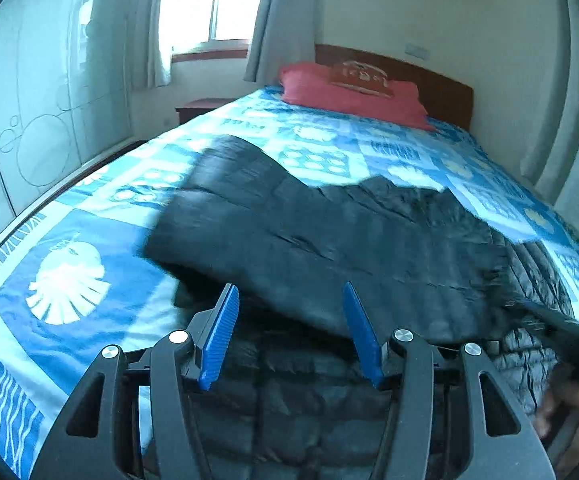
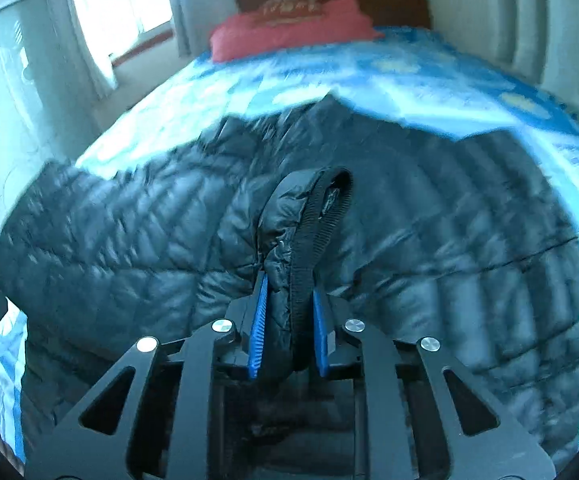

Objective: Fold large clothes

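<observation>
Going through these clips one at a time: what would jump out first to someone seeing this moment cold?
The dark quilted puffer jacket sprawls across the near half of the bed's blue-and-white patterned bedspread. The right gripper has its jaws shut on the jacket's zipper edge, bunched upward, while the left gripper hangs open over the jacket. A red pillow lies at the far end against the wooden headboard.

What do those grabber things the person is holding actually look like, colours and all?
Both look alike. The left gripper and the right gripper each have a black frame of angled arms with triangular cut-outs, joined by round silver bolt heads. Their fingers are flat, narrow pads in bright blue with a ribbed face. No cables or markings show. A bare hand shows at one edge, sleeve unseen.
</observation>
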The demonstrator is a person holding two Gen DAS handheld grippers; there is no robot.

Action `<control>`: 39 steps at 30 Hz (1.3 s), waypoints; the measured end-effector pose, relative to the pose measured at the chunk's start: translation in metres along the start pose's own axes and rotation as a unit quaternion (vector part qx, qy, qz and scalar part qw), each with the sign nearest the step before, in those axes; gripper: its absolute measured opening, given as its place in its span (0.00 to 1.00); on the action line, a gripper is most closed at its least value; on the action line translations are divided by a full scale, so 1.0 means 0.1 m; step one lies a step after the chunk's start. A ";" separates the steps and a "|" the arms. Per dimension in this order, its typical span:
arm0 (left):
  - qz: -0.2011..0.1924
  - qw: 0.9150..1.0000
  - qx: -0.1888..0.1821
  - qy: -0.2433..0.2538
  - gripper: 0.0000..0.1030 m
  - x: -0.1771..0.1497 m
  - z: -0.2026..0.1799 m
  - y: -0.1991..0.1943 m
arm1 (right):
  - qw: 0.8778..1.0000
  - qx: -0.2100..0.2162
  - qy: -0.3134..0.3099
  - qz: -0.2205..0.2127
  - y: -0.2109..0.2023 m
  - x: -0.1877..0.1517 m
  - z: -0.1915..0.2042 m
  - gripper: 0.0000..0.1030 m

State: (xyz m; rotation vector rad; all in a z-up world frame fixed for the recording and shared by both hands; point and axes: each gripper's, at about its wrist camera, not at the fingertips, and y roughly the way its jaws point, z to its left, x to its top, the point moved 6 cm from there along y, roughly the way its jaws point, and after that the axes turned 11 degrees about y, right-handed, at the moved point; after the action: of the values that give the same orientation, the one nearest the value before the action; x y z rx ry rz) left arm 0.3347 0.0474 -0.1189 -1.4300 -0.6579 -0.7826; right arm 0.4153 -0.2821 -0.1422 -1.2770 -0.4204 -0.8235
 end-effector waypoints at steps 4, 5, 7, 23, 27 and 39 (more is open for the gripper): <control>-0.011 1.000 0.014 -0.015 0.53 0.07 0.23 -0.01 | 0.999 -0.043 0.010 -0.027 -0.11 0.24 -0.44 0.18; -0.010 1.000 0.019 -0.016 0.53 0.07 0.27 0.01 | 0.998 -0.058 0.014 -0.027 -0.09 0.28 -0.58 0.18; -0.003 1.000 0.025 -0.017 0.53 0.07 0.33 0.08 | 0.997 -0.075 0.025 -0.021 -0.05 0.31 -0.81 0.18; 0.096 0.993 0.064 0.038 0.54 -0.03 0.46 1.12 | 0.997 -0.069 -0.012 0.034 0.45 0.08 -0.82 0.41; 0.109 0.992 0.051 0.030 0.54 -0.07 0.50 1.17 | 0.997 -0.071 -0.009 0.037 0.41 0.13 -0.78 0.41; 0.104 0.991 0.069 0.050 0.54 0.29 0.44 1.44 | 0.996 -0.084 -0.016 0.036 0.85 0.49 -0.60 0.48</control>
State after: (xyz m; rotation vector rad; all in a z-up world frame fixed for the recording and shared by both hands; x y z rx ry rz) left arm 0.4692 0.0866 -0.1803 -1.3004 -0.4683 -0.6293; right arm 0.5008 -0.3486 -0.1809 -1.4542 -0.3337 -0.7905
